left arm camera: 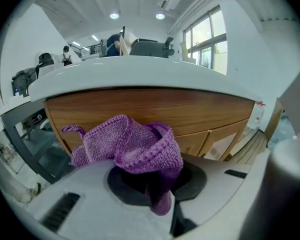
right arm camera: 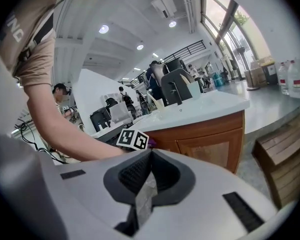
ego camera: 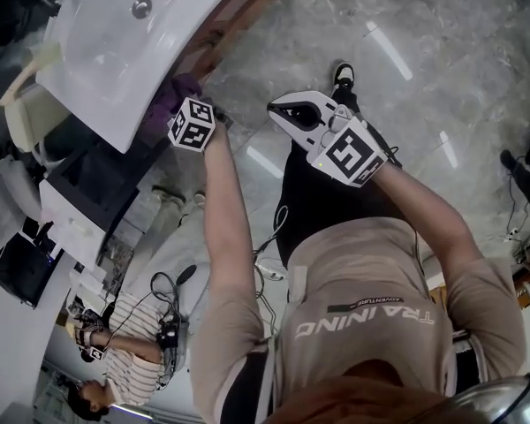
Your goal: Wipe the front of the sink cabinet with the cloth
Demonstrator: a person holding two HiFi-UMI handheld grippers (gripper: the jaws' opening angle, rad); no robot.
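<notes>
A purple knitted cloth is bunched between the jaws of my left gripper, which is shut on it. In the head view the left gripper holds the cloth against the wooden front of the sink cabinet, just under the white countertop. The cabinet front fills the left gripper view close ahead. My right gripper hangs over the floor, away from the cabinet, its jaws shut on nothing. The right gripper view shows the cabinet further off.
White basin with a drain sits in the countertop. A wooden pallet or crate lies on the floor right of the cabinet. Another person in a striped shirt is at lower left among cables. Marble floor spreads to the right.
</notes>
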